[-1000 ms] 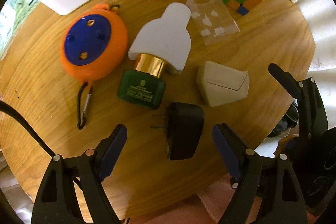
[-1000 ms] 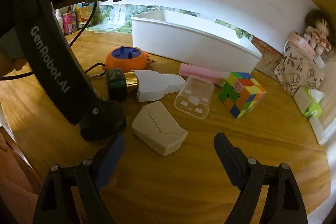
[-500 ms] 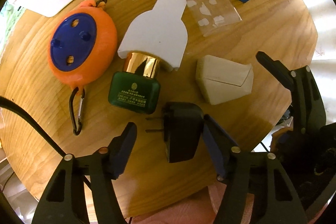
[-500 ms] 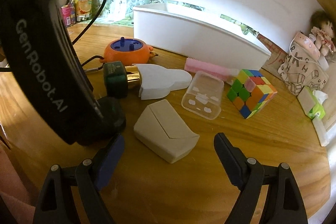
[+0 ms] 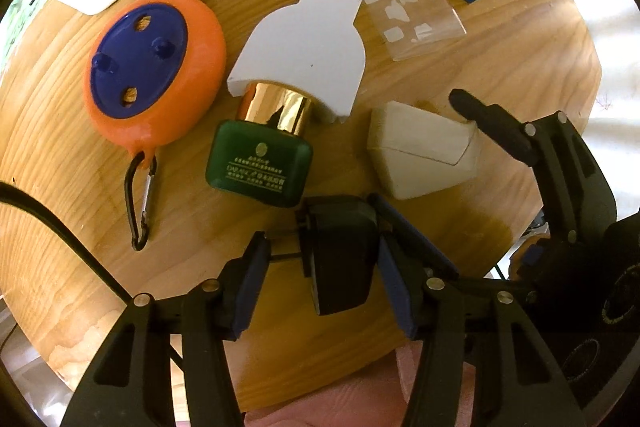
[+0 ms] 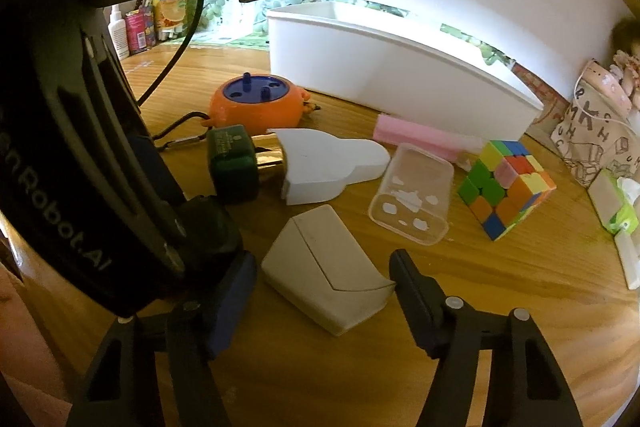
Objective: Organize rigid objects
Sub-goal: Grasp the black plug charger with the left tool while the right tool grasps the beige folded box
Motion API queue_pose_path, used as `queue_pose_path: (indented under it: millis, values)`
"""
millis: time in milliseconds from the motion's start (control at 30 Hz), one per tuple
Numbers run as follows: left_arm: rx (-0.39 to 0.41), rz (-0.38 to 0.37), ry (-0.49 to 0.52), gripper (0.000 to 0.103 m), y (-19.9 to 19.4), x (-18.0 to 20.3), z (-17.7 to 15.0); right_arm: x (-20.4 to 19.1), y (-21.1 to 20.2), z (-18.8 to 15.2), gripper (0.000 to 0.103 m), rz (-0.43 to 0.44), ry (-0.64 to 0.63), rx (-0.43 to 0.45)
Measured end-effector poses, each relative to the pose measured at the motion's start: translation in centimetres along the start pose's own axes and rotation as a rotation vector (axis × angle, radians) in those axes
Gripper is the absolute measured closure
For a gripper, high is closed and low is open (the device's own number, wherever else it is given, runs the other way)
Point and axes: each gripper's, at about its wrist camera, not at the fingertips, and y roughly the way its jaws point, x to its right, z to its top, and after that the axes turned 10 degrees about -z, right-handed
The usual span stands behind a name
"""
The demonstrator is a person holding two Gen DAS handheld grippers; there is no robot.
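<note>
Left tongs [image 5: 320, 267] have just closed in around the black plug adapter [image 5: 340, 259], one pad touching, not yet clamped. Right tongs [image 6: 320, 291] narrowed astride the beige box [image 6: 324, 267] beside it, ungripped; both on the desk [image 6: 500, 307].

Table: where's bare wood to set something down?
Free: the table in front of the puzzle cube, and the strip left of the orange reel. Crowded: bottle, beige box and clear case in the middle.

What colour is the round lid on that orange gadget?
Dark blue lid; left wrist view shows it best.
</note>
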Motion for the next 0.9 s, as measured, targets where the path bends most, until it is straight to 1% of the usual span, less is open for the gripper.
queue_pose_path:
  millis: [167, 433, 567, 800, 833, 900]
  values:
    - [-0.007, -0.008, -0.011, 0.045, -0.3, -0.8, -0.4, -0.1, 0.0, 0.1, 0.038, 0.014, -0.013, -0.001]
    - [0.000, -0.044, -0.065, 0.045, -0.6, -3.2, -1.6, -0.6, -0.4, 0.0, 0.038, 0.016, -0.043, -0.003]
    - [0.013, -0.060, -0.093, 0.045, -1.0, -4.8, -2.7, -1.0, -0.4, 0.2, 0.038, -0.006, -0.062, -0.008]
    - [0.047, -0.088, -0.118, 0.045, -1.9, -6.6, -4.3, -1.7, -0.7, 1.0, 0.038, 0.012, -0.106, -0.004]
    - [0.050, -0.087, -0.118, 0.045, -1.0, -5.5, -3.6, -1.8, -0.8, 1.1, 0.038, 0.015, -0.111, -0.003]
    - [0.054, -0.085, -0.116, 0.045, -1.3, -5.9, -3.9, -2.0, -0.9, 1.3, 0.038, 0.020, -0.121, -0.002]
